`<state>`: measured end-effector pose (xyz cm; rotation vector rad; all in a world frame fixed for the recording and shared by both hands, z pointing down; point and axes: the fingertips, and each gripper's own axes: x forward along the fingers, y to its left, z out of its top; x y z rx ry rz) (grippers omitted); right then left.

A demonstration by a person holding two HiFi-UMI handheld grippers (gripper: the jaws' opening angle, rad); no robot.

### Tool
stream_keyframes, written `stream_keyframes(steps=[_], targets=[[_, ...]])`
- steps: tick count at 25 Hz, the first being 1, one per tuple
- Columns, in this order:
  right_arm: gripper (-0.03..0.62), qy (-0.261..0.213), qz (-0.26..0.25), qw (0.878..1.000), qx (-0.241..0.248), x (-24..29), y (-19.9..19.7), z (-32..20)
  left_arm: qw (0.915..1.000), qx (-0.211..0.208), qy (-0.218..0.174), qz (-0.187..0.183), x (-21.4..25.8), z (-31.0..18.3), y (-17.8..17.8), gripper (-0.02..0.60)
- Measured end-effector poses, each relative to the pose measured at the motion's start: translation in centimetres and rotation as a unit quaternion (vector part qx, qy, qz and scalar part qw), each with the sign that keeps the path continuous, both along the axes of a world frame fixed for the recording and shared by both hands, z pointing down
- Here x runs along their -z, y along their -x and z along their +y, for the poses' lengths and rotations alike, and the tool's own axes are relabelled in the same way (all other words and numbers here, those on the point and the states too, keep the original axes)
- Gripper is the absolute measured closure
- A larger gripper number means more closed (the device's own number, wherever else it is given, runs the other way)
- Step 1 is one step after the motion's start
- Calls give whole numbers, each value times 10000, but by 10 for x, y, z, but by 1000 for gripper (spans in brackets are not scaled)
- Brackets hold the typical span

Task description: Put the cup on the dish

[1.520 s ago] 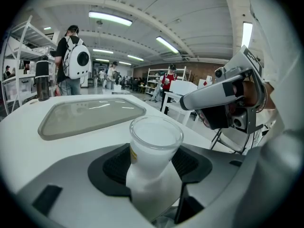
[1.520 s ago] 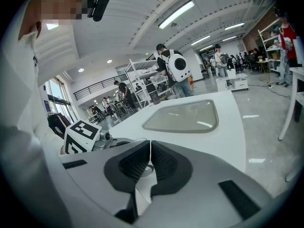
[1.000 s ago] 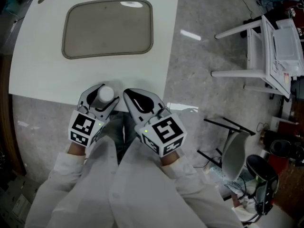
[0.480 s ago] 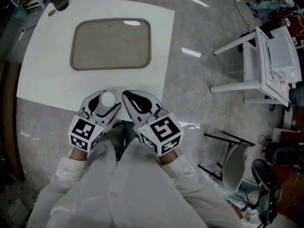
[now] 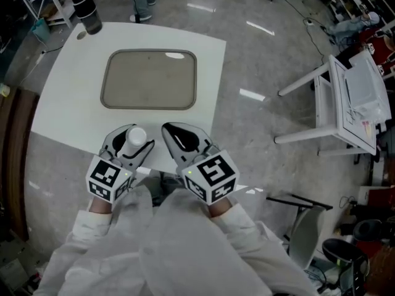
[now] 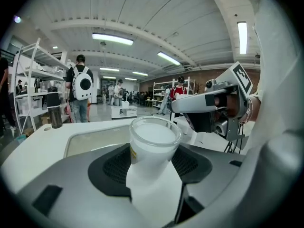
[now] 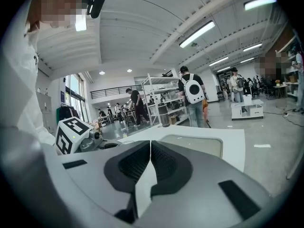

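A: Cup (image 5: 136,137)?
B: Upright, clamped in left gripper (image 5: 128,142) jaws, over the table's (image 5: 68,113) near edge. Dish (image 5: 150,79) well ahead, bare.
A: Right gripper (image 5: 180,135)?
B: Jaws together, empty, alongside. Probably idle while the left carries.

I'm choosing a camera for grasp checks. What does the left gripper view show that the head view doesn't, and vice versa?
Only the left gripper view: the left gripper's dark pads pressed on both sides of the small white plastic cup, and ceiling strip lights.
Only the head view: the tan rectangular dish's whole outline, the left gripper's marker cube, and a white stand on the floor.
Both: cup, dish, white table, dark tumbler, and the shut right gripper.
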<state>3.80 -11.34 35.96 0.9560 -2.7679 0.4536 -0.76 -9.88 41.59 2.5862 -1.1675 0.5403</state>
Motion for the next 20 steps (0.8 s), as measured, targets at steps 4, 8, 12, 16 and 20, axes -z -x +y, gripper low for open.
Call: stream_keyframes(steps=[4, 8, 12, 16, 20], targets=[[579, -70, -32, 10000, 34, 3, -3, 1, 9999, -4, -56, -151, 3, -1, -3, 311], [579, -94, -79, 9999, 93, 5, -3, 5, 9997, 108, -24, 209, 10, -1, -10, 313], [579, -72, -142, 9998, 77, 6, -1, 2, 9980, 244, 65, 582, 18, -4, -11, 312], [579, -27, -144, 9999, 65, 2, 6, -9, 9981, 299, 49, 542, 19, -15, 2, 311], [579, -19, -135, 9999, 31, -1, 18, -24, 9981, 339, 68, 514, 15, -35, 22, 311]])
